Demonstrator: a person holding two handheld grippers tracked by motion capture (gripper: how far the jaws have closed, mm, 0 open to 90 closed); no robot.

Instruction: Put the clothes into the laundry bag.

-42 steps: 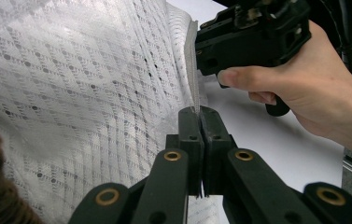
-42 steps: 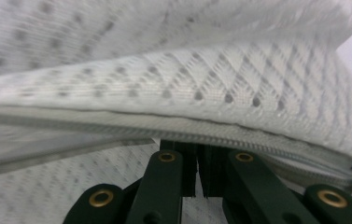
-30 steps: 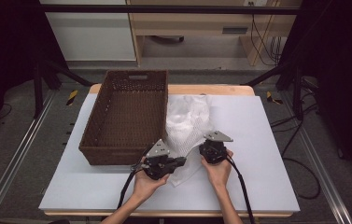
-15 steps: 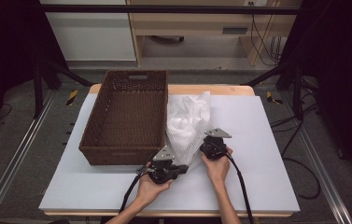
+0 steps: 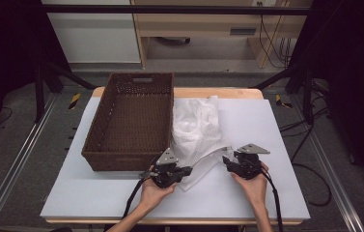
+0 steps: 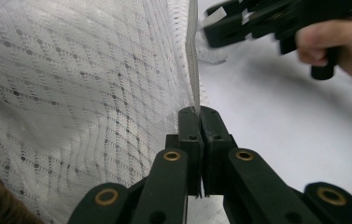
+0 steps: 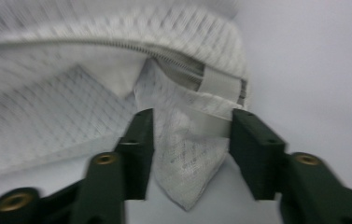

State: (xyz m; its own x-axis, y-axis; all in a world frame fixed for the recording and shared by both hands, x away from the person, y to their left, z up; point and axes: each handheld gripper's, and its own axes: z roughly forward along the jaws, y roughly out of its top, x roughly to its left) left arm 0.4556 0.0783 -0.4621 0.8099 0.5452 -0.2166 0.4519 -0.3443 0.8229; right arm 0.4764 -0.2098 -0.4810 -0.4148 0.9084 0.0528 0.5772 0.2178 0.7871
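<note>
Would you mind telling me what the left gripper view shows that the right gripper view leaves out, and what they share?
The left gripper view alone gives the left claw pinched shut on a thin edge of the white mesh bag, with the right claw and the hand holding it farther off. The right gripper view alone gives that claw open, its jaws either side of the bag's corner, plus a zipper. Both share the mesh bag and the white table.

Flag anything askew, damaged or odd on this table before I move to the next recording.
Nothing looks damaged or spilled. The white mesh bag lies crumpled beside the wicker basket, not flat. The left hand-held gripper is shut on its edge; the right hand-held gripper is open around a corner.
</note>
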